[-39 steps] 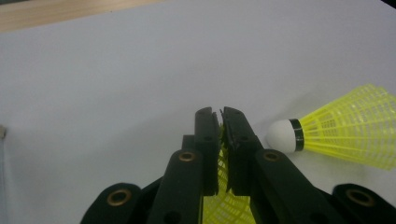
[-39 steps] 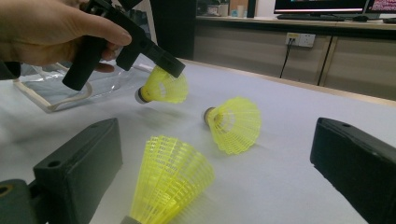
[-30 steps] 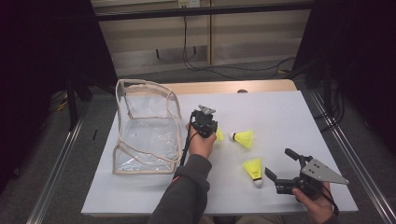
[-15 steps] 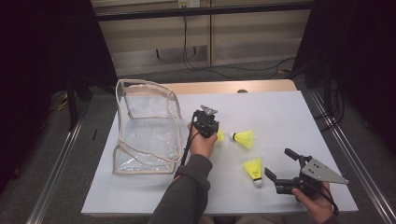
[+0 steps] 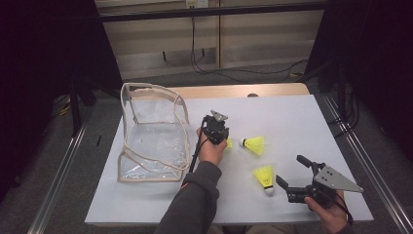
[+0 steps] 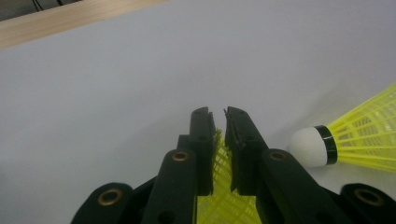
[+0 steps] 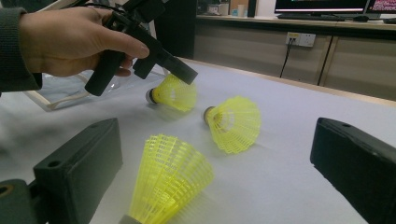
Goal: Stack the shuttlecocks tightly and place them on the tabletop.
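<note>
1. Work in hand, as judged from the layout: the yellow shuttlecocks go into the clear pouch (image 5: pixel 155 141), which stands open near the left edge of the table (image 5: pixel 292 117). The pouch holds no shuttlecock, so no transfer is complete.

2. Left gripper (image 5: pixel 217 130): the jaws are closed almost fully on the skirt rim of the first shuttlecock (image 7: pixel 173 93). The left gripper view shows yellow mesh pinched between the pads (image 6: pixel 201 135). This shuttlecock sits near the table centre, just right of the pouch, low at the table surface; whether it is lifted clear cannot be told.

3. Second shuttlecock (image 5: pixel 254 144): it lies on its side just right of the held one, apart from it, cork toward the left gripper. Not gripped.

4. Third shuttlecock (image 5: pixel 265 177): it lies nearer the front edge, right of centre. Not gripped.

5. Right gripper (image 5: pixel 293 172): the jaws stand wide open and hold nothing. The third shuttlecock lies ahead of them, between their lines, with no pad contact.

6. Remaining, by judgement: carry the held shuttlecock to the pouch, release it inside, then repeat for the other two.
</note>
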A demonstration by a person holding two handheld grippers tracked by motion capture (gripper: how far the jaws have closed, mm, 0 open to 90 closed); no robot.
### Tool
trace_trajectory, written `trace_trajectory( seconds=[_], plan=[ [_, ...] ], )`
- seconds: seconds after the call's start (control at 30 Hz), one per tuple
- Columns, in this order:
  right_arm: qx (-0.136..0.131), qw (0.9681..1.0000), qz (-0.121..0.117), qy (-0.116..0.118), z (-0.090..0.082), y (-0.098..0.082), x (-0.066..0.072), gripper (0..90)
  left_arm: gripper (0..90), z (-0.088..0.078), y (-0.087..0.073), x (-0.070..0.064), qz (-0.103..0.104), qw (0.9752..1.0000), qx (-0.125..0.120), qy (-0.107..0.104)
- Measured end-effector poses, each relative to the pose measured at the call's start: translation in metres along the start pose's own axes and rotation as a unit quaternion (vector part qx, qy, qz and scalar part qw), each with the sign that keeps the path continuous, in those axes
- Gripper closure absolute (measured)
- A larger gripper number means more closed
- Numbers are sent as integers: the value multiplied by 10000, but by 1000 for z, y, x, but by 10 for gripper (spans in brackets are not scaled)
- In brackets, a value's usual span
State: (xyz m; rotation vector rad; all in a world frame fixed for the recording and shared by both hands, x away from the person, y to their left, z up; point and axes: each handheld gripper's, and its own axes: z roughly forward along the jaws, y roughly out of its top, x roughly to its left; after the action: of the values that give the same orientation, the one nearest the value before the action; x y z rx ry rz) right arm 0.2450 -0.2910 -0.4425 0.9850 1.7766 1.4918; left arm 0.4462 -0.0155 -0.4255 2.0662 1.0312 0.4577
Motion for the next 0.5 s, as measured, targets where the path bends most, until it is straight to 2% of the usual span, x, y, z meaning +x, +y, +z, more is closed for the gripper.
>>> trace_trajectory(
  seconds=[0.5],
  plan=[
    [20, 10000, -4, 3, 0, 0, 0, 17, 789, 3, 0, -4, 91, 9999, 38, -106]
  ],
)
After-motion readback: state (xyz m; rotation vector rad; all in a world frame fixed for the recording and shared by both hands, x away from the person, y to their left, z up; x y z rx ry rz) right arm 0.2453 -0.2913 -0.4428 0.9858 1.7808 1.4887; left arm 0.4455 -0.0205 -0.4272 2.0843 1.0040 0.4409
